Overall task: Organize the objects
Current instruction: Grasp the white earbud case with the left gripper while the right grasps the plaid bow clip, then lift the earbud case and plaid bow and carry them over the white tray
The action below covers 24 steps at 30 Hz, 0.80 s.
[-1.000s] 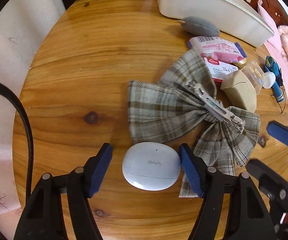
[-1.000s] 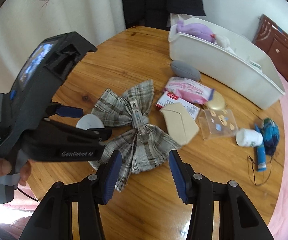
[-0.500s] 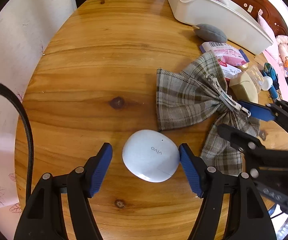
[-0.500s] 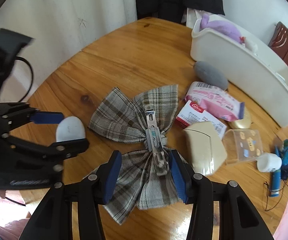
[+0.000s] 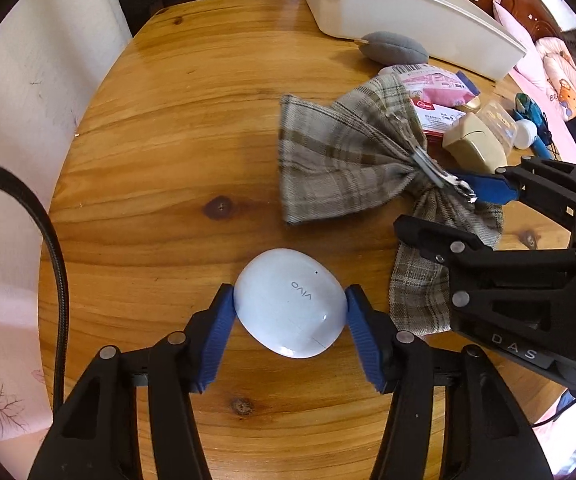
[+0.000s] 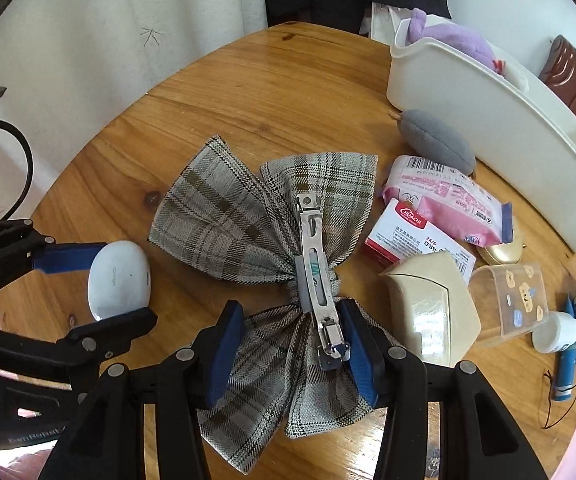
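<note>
A white oval earbud case [image 5: 288,304] lies on the round wooden table [image 5: 192,128]. My left gripper [image 5: 290,312] is closing, and its blue pads touch the case on both sides. In the right wrist view, the same case [image 6: 118,280] sits between the left gripper's fingers [image 6: 68,258]. A plaid fabric bow [image 6: 224,216] with a metal hair clip [image 6: 314,272] on its back lies mid-table. My right gripper [image 6: 292,340] stands open, low over the bow. It straddles the gathered middle and the clip's near end. The left wrist view shows the right gripper [image 5: 460,212] at the bow [image 5: 336,168].
A long white basket [image 6: 488,120] holding a purple plush stands at the back right. A grey pouch [image 6: 436,142], pink packet [image 6: 448,200], red-and-white box [image 6: 404,232], beige box [image 6: 432,308], clear case [image 6: 508,300] and white jar [image 6: 556,332] lie between it and the bow.
The left gripper's jaws have closed in until the pads meet the earbud case. The right gripper has come down and forward over the bow, so the clip now lies between its fingers.
</note>
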### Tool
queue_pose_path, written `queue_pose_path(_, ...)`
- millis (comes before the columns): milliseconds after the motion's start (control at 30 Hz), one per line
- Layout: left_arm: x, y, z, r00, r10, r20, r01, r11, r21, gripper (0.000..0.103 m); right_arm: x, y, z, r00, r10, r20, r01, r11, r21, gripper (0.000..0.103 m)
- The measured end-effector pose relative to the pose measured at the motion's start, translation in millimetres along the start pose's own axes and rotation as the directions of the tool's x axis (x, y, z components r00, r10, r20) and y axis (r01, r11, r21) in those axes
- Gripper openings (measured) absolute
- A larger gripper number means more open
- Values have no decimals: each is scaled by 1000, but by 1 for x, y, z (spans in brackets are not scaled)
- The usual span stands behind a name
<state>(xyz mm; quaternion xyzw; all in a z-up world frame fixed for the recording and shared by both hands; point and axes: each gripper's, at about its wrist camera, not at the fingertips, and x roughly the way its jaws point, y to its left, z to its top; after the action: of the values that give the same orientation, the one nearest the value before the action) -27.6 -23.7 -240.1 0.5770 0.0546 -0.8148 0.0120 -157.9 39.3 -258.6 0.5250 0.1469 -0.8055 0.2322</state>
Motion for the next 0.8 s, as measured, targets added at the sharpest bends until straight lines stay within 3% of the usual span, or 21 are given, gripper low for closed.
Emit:
queue_pose_path(67,1,-1,2,1000,1,-3,-1,1000,-2,59,-1,0,0,1000,3,3,-3,1000,-1,34)
queue_pose_path(100,1,-1,2,1000,-1,-7,1,1000,-2,59,-1,1,1,1000,8,4,-8,1000,-2,22)
queue_pose_path(167,-5,0,5,1000,-7,-18,7,1000,-3,59,-1,1,2,1000,14,-5,-14,1000,7,18)
queue_pose_path(500,-20,-4,7,1000,-22,-18,21,999,-26,59,-31,1,-12,997,54,59,-59,994,89,16)
queue_pose_path(800,-69,-26,43,995,-61,76,63,998,-13,59,-88,-22,-16,984,23,177,-59,978,201,16)
